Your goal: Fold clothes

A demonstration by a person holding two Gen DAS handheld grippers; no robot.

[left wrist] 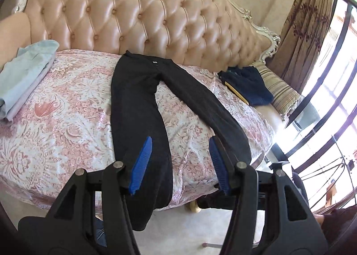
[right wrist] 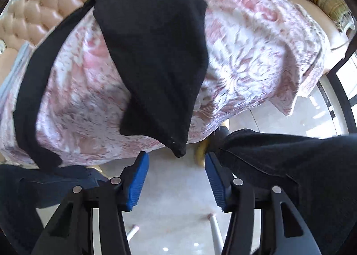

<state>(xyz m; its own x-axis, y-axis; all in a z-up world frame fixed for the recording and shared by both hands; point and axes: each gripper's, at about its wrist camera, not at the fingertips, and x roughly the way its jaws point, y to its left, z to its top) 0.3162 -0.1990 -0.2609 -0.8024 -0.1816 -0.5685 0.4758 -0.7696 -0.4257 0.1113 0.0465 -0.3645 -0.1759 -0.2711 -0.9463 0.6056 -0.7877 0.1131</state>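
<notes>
Trousers: black trousers (left wrist: 136, 107) lie flat on the bed (left wrist: 67, 103), waist far by the headboard (left wrist: 133, 9), legs reaching near and hanging over the edge.
Left tool: the left tool (left wrist: 180, 161) hovers released above the trouser legs, one leg showing between its blue pads (left wrist: 141, 165), no contact.
Right tool: the right tool (right wrist: 176, 174) stands released, just below the right leg's cuff (right wrist: 178, 148), gripping nothing.
Left of the trousers: folded light-blue clothes (left wrist: 24, 76).
Far right: a dark navy garment (left wrist: 247, 85) on a striped pillow (left wrist: 283, 94).
</notes>
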